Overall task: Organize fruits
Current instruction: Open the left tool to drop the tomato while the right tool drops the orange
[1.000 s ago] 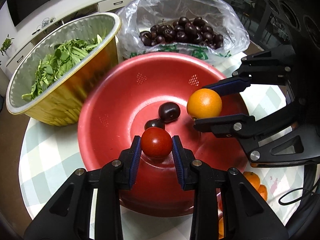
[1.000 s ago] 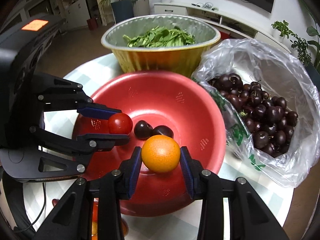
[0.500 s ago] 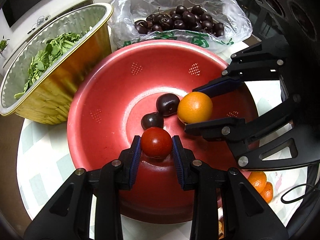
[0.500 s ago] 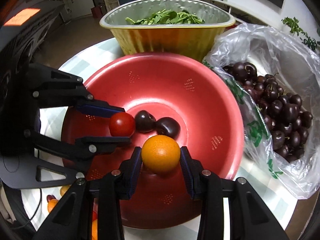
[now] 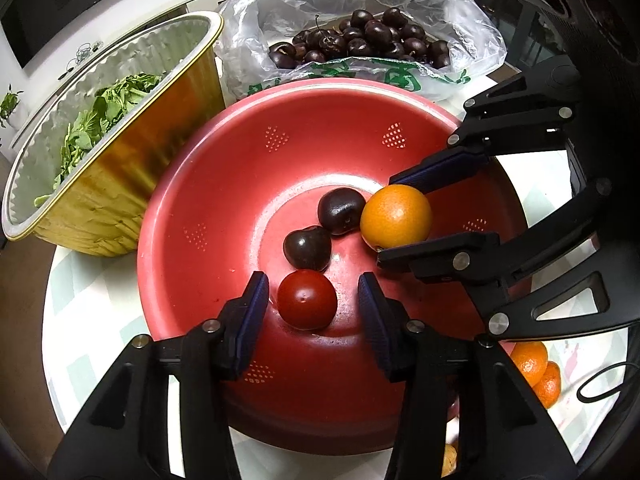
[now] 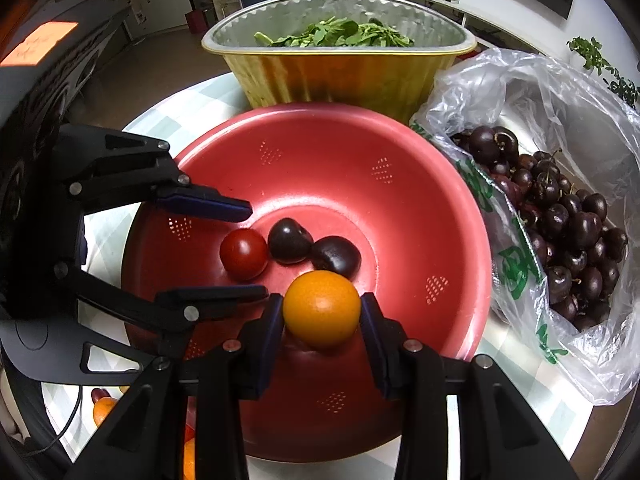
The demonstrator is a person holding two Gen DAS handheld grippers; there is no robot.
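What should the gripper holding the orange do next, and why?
Probably open its jaws and let go. The right gripper is clamped on the orange low inside the red colander, beside two cherries. The left gripper has just been opening, its tomato resting free.

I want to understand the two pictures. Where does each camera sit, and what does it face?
Left wrist: on the left gripper, facing down into the red bowl; its jaws have just opened off the tomato.
Right wrist: on the right gripper, facing down, shut on the orange.
Both show the bowl, the cherries, each other's gripper.
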